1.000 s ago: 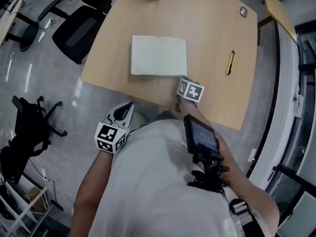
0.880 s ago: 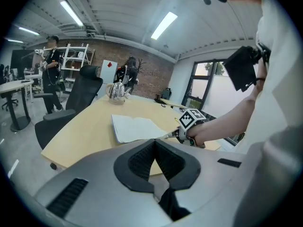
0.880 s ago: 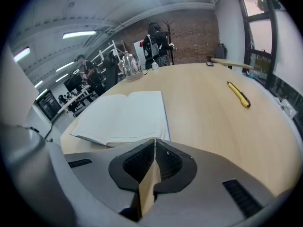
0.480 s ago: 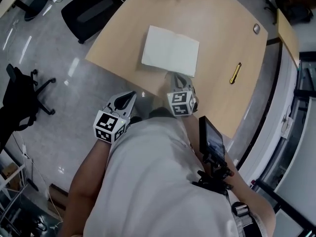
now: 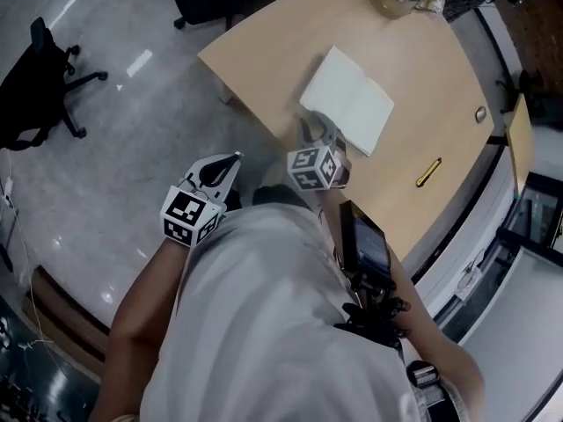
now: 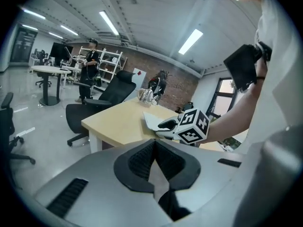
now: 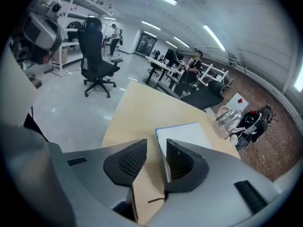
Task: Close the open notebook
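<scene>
Right claw is open with nothing in it, and the open notebook lies flat on the table just ahead of its tips, slightly to the right. Left claw is closed and empty, well back from it. My worry is that coming in this low, it just shoves the whole notebook along instead of catching one cover.

Wooden table bears open notebook, yellow pen.
</scene>
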{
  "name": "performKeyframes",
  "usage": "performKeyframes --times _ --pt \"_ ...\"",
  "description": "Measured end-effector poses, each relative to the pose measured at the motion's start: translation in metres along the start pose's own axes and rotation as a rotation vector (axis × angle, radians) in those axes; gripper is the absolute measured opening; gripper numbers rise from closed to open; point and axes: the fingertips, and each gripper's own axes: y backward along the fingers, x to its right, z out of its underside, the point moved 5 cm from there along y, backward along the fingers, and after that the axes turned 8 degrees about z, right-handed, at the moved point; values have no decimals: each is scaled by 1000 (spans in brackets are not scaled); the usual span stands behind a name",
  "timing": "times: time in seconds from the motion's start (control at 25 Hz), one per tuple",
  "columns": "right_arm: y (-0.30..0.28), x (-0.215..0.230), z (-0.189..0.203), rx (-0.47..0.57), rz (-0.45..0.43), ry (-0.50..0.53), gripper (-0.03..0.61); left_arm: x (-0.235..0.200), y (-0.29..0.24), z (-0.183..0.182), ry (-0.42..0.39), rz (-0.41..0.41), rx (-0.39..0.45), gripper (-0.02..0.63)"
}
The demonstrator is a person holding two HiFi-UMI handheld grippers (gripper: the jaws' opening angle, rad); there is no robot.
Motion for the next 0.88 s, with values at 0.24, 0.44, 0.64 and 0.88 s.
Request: performKeyframes --times 0.24,0.44,0.64,0.88 --pt "-31 -7 -16 -49 54 132 106 -14 32 24 94 -87 30 5" --pt "-47 -7 -24 -89 110 201 106 -20 50 39 146 -122 36 5" --pt "-45 -5 -26 -99 125 196 54 -25 52 37 149 -124 43 5" --pt "-31 4 -29 -67 142 94 31 -27 43 27 112 -89 41 5"
